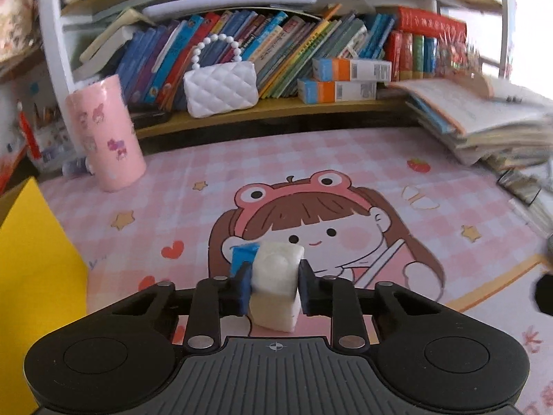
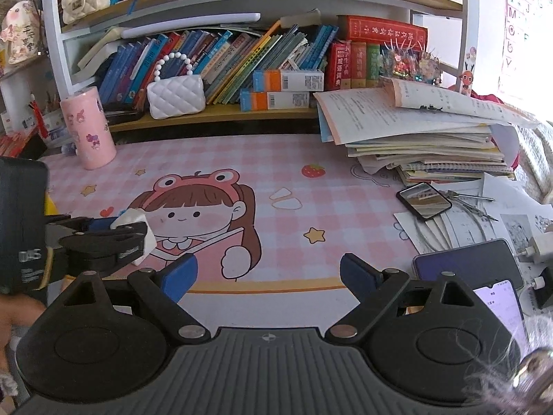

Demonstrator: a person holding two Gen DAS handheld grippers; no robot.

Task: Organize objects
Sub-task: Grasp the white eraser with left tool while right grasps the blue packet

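Note:
A small white block (image 1: 276, 283) stands on the pink cartoon desk mat (image 1: 345, 173), and my left gripper (image 1: 276, 268) is shut on it, one blue pad against each side. The right wrist view shows that same left gripper (image 2: 128, 226) from the side at the left edge, with the white block (image 2: 148, 238) sticking out past its fingers. My right gripper (image 2: 269, 273) hovers low over the mat's front edge. It is open wide, with nothing between its blue pads (image 2: 181, 275).
A yellow box (image 1: 31, 276) stands at the left. A pink cylinder (image 1: 107, 135) is at the back left, and a white quilted purse (image 1: 221, 88) sits on the low shelf. Stacked books and papers (image 2: 425, 141), phones (image 2: 473, 263) and a charger (image 2: 539, 245) crowd the right.

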